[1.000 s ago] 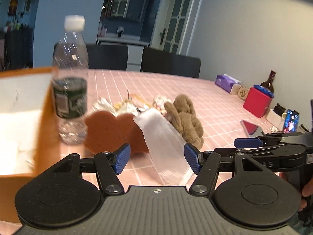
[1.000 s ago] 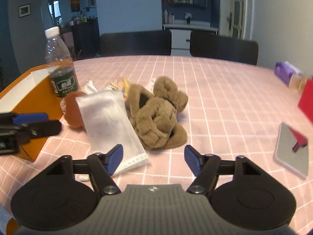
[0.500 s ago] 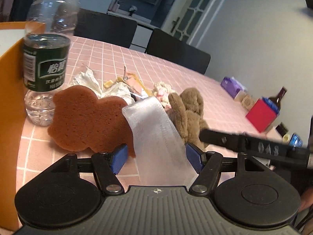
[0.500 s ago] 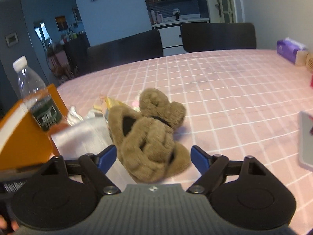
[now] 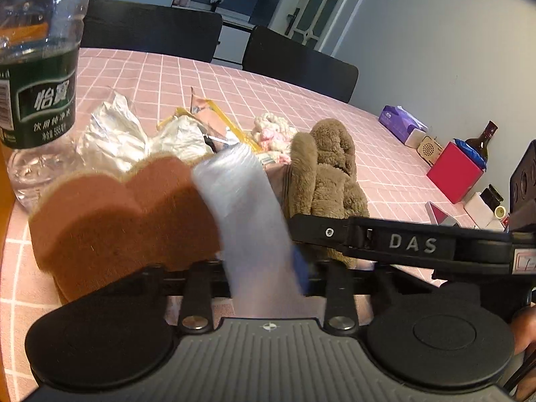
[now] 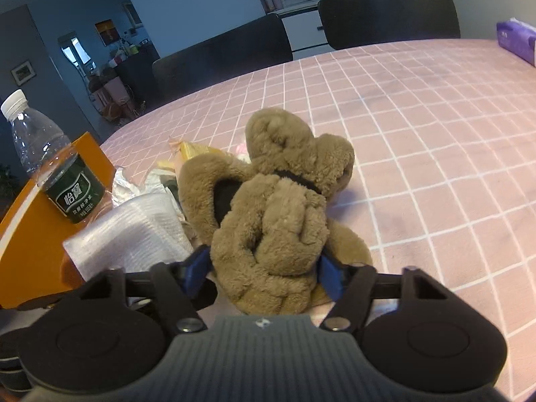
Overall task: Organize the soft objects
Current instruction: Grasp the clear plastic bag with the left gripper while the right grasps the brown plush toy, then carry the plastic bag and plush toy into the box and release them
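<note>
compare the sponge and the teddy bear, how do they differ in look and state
The sponge is flat, smooth and orange-brown, cut in a lobed outline; the teddy bear is bulky, shaggy and tan. The right hand-held gripper has its blue pads pressed into the teddy bear's sides, while nothing visibly clamps the sponge, which sits beside the left hand-held gripper. Both are soft, brownish, and on the pink table.

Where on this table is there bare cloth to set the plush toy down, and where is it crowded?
Bare pink cloth lies right of the plush toy, out to the purple tissue pack, and behind it toward the chairs. It is crowded to the left: white packet, wrappers, sponge, water bottle and orange box sit packed together.
</note>
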`<state>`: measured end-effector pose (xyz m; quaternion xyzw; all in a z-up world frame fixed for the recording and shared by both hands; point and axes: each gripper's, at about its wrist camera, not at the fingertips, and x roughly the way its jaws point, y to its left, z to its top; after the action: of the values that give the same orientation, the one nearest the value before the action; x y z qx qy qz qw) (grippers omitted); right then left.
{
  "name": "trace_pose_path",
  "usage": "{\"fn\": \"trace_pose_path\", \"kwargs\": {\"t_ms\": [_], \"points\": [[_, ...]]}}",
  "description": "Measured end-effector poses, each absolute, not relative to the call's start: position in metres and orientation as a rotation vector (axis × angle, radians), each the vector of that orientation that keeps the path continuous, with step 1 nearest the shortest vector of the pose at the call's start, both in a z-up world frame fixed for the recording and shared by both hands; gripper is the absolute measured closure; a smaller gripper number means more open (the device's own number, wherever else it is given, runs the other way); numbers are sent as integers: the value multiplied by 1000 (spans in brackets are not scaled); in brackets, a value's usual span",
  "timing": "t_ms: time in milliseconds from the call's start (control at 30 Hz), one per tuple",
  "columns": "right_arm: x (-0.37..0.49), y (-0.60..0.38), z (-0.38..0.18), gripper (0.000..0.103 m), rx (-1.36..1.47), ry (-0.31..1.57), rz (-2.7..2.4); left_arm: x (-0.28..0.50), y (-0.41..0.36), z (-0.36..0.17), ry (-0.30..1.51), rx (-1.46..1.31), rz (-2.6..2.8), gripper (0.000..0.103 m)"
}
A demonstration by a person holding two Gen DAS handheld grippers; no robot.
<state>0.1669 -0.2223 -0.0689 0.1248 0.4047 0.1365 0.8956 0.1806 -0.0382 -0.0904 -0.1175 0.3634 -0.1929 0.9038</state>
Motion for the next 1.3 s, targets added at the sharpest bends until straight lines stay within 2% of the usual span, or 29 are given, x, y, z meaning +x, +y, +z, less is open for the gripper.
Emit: {"fn": "trace_pose_path", "kwargs": {"t_ms": [33,67,100,167,900,1300], "points": [[165,-222,-69,53,248,835,277,181,-39,-91,753,-238,-396,84],[164,-222,-69,55,242,833,274,180,-39,-91,753,-235,-395,95],[163,-222,-68,59,236,829,274,179,-38,-90,753,-232,-389,101],[159,-223,-65,64,232,818,269,175,-36,-88,742,-234,-389,102],[66,-239,12,65,146,644,315,96,-15,-7,544,-196,-400,103],[38,-184,75,65,63,521,601,35,56,66,347,-120,-285,103]]}}
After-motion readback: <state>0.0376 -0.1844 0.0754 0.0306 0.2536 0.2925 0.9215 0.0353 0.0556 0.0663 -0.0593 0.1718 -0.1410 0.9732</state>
